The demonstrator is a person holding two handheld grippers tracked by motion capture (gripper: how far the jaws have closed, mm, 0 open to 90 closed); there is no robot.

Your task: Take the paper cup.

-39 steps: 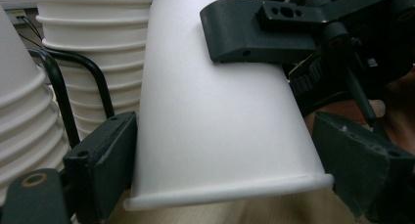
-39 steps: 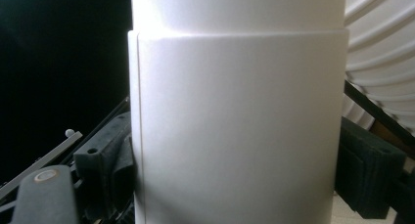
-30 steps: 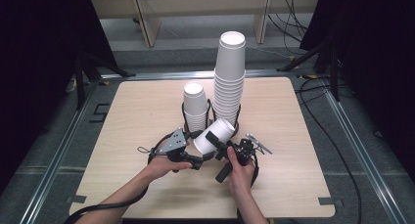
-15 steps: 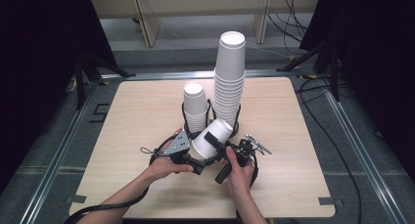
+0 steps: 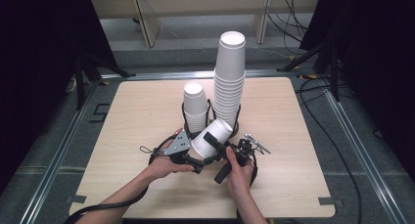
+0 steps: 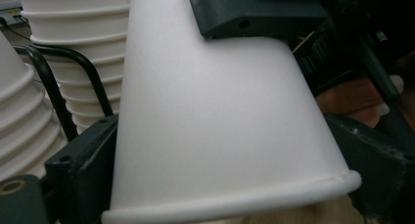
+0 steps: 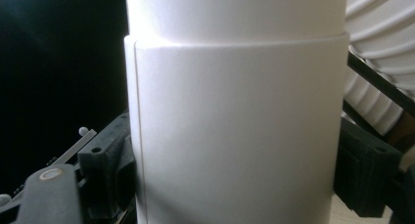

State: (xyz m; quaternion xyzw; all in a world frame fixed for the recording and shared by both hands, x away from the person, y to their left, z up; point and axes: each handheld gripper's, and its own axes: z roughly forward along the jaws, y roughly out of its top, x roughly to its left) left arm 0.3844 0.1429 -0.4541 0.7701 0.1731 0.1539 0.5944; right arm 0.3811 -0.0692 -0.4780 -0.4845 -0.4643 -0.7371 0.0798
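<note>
I have the paper cup (image 5: pixel 213 136) caught between both tools, tipped on its side in the air over the near half of the tabletop (image 5: pixel 303 150), about midway between its left and right edges. The left gripper (image 5: pixel 198 160) takes it near the rolled rim. Its jaws have just been closing, the cup is between them, and in the left gripper view both look pressed to the wall. The right gripper (image 5: pixel 221 148) has it further toward the base. Its jaws have just been opening a little, with the cup between them and the pads apparently touching each side.

In the right gripper view a step runs round the cup (I read that as two cups nested), so my guess is that one tool braces while the other pulls them apart.

Just beyond, at the middle of the tabletop, a black wire holder (image 5: pixel 209 109) keeps a short stack (image 5: pixel 195 106) and a tall stack (image 5: pixel 230 82) upright, within easy reach.

The top is pale wood with rounded corners, bare apart from these. Around it run metal rails (image 5: pixel 342 121), with grey floor (image 5: pixel 171 48), cables (image 5: pixel 293 9) and dark curtains beyond.
</note>
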